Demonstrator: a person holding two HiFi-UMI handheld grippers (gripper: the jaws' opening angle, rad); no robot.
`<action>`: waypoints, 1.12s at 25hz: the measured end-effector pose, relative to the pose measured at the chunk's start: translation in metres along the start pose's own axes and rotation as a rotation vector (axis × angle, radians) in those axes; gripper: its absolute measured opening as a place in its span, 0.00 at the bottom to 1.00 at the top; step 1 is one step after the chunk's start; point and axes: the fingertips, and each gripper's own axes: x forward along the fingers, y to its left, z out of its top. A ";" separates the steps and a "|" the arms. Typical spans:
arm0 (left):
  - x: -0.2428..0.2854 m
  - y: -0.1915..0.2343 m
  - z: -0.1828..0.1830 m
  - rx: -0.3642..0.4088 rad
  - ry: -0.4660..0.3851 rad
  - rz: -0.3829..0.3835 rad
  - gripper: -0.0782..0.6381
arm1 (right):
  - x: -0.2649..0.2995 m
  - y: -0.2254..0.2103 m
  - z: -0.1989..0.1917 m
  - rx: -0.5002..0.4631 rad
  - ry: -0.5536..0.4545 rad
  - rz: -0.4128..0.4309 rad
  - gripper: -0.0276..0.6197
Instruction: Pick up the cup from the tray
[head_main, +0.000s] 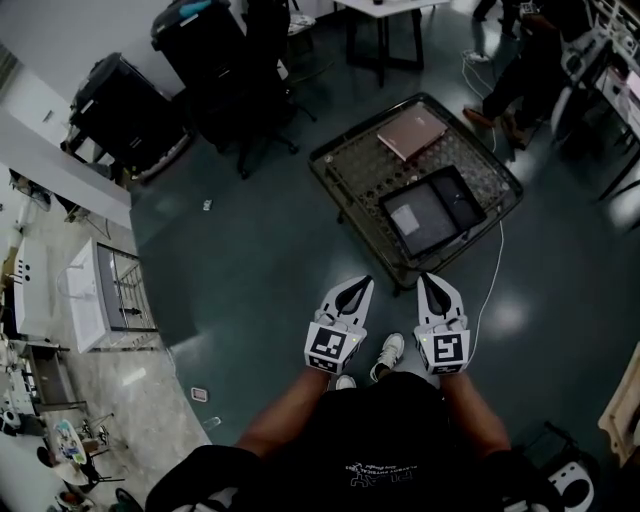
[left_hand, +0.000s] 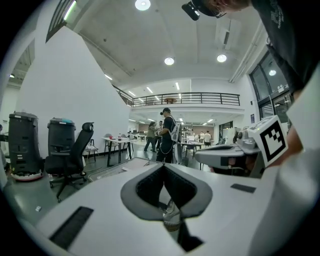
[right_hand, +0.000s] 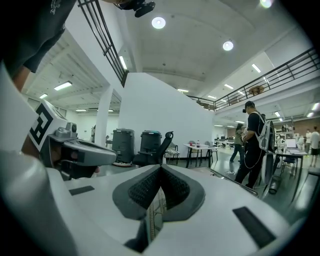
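A dark tray (head_main: 452, 193) lies on a low wire-mesh cart (head_main: 345, 170) on the floor ahead of me, and a grey flat sheet rests in it. No cup shows in any view. My left gripper (head_main: 358, 284) and right gripper (head_main: 428, 280) are held side by side just short of the cart's near corner, pointing at it. Both are shut with nothing between the jaws. In the left gripper view the left gripper (left_hand: 163, 167) has its pads meeting at the tip. The right gripper (right_hand: 160, 167) looks the same in its own view.
A pink flat case (head_main: 411, 134) lies on the cart behind the tray. A white cable (head_main: 490, 280) runs along the floor to the cart's right. Two black bins (head_main: 120, 105) and an office chair (head_main: 255, 110) stand far left. A person (head_main: 520, 70) stands at top right. A white rack (head_main: 100, 295) is at left.
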 end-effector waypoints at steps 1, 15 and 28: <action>0.005 0.002 0.001 -0.003 0.002 0.006 0.12 | 0.003 -0.005 0.001 0.003 0.000 0.002 0.06; 0.060 0.021 0.007 -0.049 0.032 0.080 0.12 | 0.030 -0.055 -0.010 0.055 0.009 0.049 0.06; 0.104 0.047 0.020 -0.011 0.015 0.066 0.12 | 0.079 -0.069 -0.007 0.048 -0.011 0.070 0.06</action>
